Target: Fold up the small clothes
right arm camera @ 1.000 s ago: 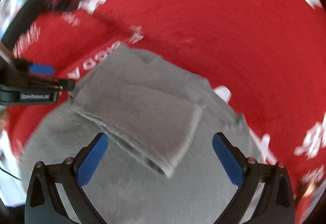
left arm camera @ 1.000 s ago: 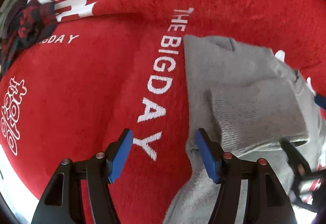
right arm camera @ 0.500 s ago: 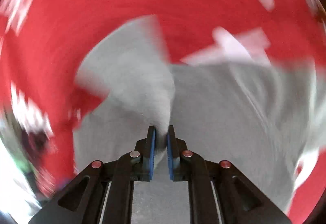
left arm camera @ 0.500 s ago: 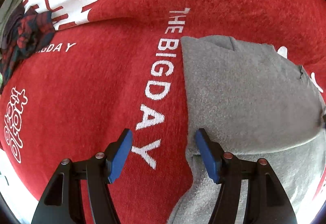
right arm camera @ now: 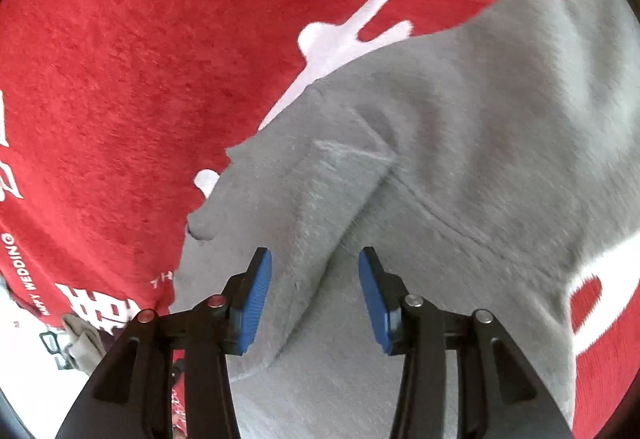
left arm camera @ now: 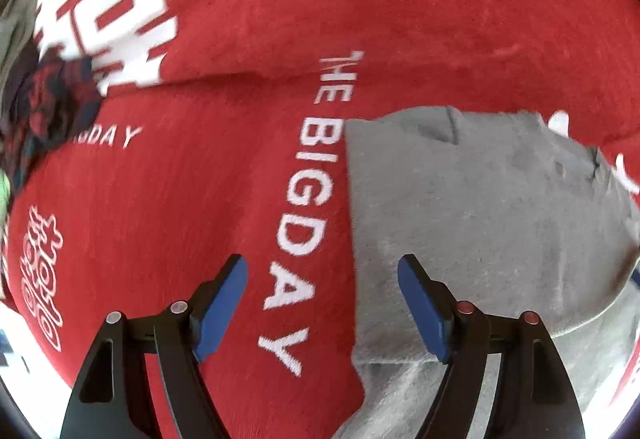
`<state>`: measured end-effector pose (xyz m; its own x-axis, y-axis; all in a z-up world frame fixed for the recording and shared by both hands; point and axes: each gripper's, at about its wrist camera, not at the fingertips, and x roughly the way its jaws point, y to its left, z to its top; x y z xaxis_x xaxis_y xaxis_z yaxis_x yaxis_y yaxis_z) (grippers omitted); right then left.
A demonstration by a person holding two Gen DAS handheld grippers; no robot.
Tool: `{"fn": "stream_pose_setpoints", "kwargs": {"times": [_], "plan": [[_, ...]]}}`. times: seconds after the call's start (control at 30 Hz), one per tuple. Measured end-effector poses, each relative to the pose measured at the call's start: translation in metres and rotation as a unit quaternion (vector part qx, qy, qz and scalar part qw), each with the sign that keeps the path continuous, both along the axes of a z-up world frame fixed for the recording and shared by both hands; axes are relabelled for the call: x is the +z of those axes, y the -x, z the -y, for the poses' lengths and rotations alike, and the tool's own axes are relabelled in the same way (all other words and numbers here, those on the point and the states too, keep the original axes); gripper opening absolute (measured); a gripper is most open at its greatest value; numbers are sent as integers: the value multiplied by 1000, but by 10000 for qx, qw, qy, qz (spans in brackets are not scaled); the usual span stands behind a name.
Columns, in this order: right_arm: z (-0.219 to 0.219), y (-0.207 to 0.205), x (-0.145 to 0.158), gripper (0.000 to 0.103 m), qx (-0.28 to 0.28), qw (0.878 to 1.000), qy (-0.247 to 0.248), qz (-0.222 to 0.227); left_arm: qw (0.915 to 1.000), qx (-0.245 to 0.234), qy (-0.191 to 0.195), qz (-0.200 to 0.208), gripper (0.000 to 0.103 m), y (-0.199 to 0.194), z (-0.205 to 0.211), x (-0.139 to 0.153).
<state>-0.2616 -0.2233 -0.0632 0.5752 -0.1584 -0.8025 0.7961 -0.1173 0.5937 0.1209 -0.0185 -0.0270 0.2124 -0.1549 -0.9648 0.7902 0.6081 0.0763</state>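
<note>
While the soft grey fleece garment (left arm camera: 472,207) lay folded on the red printed cloth (left arm camera: 200,199), the left tongs (left arm camera: 322,299) and right tongs (right arm camera: 315,295) both hung released, grasping nothing.

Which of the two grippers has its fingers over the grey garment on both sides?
The right gripper: both blue pads sit over the grey garment. The left gripper straddles its edge, one finger over the red cloth.

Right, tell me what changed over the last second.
The right gripper shut on a fold of the grey garment, carried it across, and has now let go, jaws open. The left gripper stayed open over the garment's edge on the red blanket.
</note>
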Motion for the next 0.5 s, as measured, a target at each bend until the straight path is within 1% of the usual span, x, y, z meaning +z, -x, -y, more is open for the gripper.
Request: {"fn": "stream_pose_setpoints", "kwargs": {"times": [0.03, 0.07, 0.1, 0.17, 0.2, 0.27, 0.3, 0.33, 0.37, 0.4, 0.43, 0.47, 0.5], "plan": [[0, 1, 5, 44, 80, 9998, 44, -185, 9999, -64, -91, 41, 78, 3, 2, -4], [-3, 3, 11, 38, 145, 9987, 130, -474, 9997, -112, -214, 86, 78, 5, 3, -11], [-6, 5, 14, 27, 174, 9949, 188, -971, 9995, -126, -266, 123, 79, 6, 3, -14], [-11, 18, 12, 26, -23, 9903, 32, -1385, 9997, -65, -173, 142, 79, 5, -2, -13], [-15, 29, 11, 19, -181, 9902, -43, -1384, 9997, -13, -208, 96, 79, 2, -3, -13], [-24, 44, 13, 18, -249, 9894, -91, -1427, 9998, 52, -199, -67, 79, -4, -7, -13], [-30, 49, 16, 18, -162, 9885, -47, -1501, 9995, 92, -173, -242, 78, -8, -8, -13], [-34, 52, 19, 23, -99, 9893, -17, -1455, 9987, 124, -108, -475, 78, -14, -7, -13], [-38, 54, 21, 25, -58, 9909, -13, -1347, 9979, 146, -45, -628, 78, -20, -6, -14], [-43, 56, 21, 26, 30, 9945, -23, -1043, 9959, 185, 72, -882, 78, -28, -1, -15], [-45, 56, 22, 38, 90, 9965, -41, -827, 9933, 231, 173, -1121, 78, -37, 5, -17], [-51, 52, 22, 44, 199, 9987, -71, -473, 9908, 260, 254, -1306, 78, -43, 12, -20], [-55, 43, 21, 50, 272, 9991, -75, -321, 9886, 254, 314, -1450, 78, -49, 19, -23]]}}
